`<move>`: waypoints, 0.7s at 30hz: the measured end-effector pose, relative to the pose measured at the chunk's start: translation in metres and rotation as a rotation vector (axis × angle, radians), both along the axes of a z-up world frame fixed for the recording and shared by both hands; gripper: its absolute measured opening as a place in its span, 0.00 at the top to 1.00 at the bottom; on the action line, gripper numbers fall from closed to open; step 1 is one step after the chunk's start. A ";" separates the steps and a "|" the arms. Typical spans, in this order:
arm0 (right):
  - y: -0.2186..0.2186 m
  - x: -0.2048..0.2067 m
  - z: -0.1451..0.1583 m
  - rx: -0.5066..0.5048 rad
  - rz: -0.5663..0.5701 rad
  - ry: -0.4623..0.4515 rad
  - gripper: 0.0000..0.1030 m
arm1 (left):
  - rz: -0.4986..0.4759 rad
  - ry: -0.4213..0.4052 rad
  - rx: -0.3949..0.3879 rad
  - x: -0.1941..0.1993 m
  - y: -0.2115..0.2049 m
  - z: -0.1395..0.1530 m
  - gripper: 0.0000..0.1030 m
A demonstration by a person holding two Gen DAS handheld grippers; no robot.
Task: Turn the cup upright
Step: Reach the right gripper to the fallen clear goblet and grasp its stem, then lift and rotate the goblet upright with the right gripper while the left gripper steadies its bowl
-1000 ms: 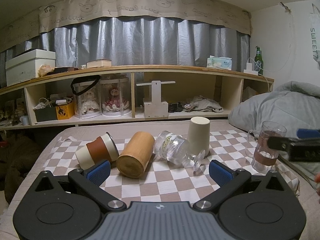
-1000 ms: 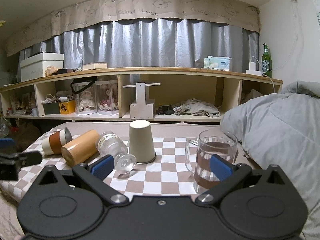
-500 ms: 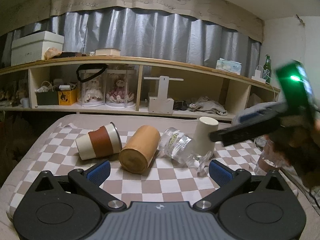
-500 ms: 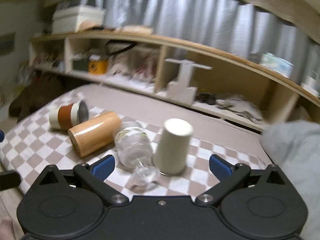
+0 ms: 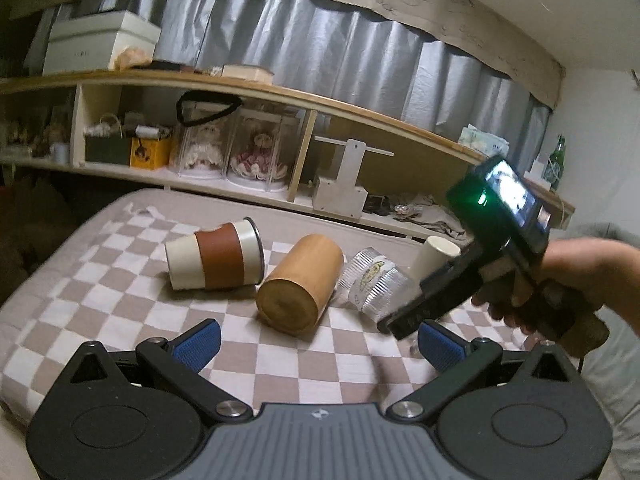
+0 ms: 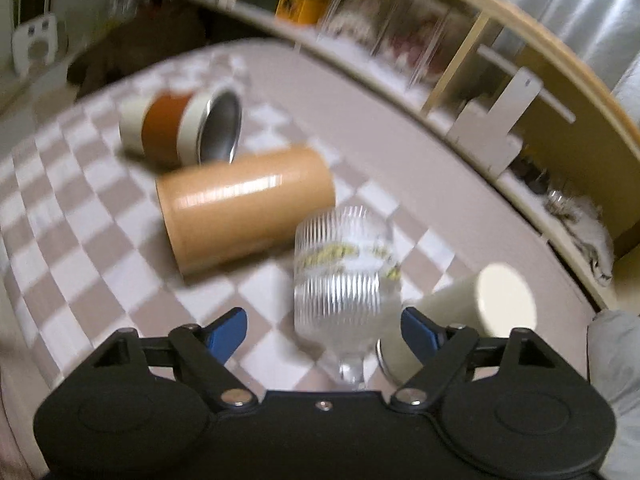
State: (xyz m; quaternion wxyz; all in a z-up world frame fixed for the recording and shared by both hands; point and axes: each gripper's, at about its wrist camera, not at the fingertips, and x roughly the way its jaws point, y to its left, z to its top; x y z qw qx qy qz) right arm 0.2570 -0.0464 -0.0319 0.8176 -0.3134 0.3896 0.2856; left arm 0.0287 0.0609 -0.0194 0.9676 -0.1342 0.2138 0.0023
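Observation:
A ribbed clear stemmed glass (image 6: 346, 276) lies on its side on the checked cloth; it also shows in the left wrist view (image 5: 374, 280). My right gripper (image 6: 324, 330) is open with the glass between its blue fingertips (image 6: 226, 332), not clamped. From the left wrist view the right gripper's body (image 5: 472, 264) hangs over the glass. A wooden cup (image 5: 300, 284) and a cream cup with a brown band (image 5: 216, 258) lie on their sides to the left. A cream cup (image 6: 464, 312) stands upside down at the right. My left gripper (image 5: 318, 344) is open and empty, near the cloth's front.
A long wooden shelf (image 5: 304, 104) with boxes, doll cases and a white stand runs behind the table. A grey duvet (image 6: 616, 364) lies at the right. The person's hand (image 5: 560, 280) holds the right gripper. The right wrist view is blurred.
My right gripper has swung left from the glass mug, dipped down and closed in on the lying stemmed glass. My left gripper has tilted and moved a little closer to the cups.

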 end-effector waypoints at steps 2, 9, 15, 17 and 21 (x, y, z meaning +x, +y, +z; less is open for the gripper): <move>-0.001 0.004 -0.010 -0.053 -0.011 0.038 0.24 | -0.008 0.001 -0.006 0.001 0.000 0.000 0.00; -0.002 0.027 -0.036 -0.144 -0.126 0.124 0.69 | -0.001 0.002 0.028 0.002 0.000 -0.003 0.00; -0.016 0.018 -0.021 -0.054 -0.190 0.193 0.83 | 0.003 -0.011 0.017 0.000 0.001 0.000 0.00; -0.025 0.006 -0.016 -0.026 -0.215 0.214 0.83 | -0.004 -0.016 0.020 -0.002 0.000 0.001 0.00; -0.044 -0.022 -0.012 0.029 -0.250 0.259 0.84 | -0.023 -0.016 0.014 -0.006 -0.001 0.002 0.00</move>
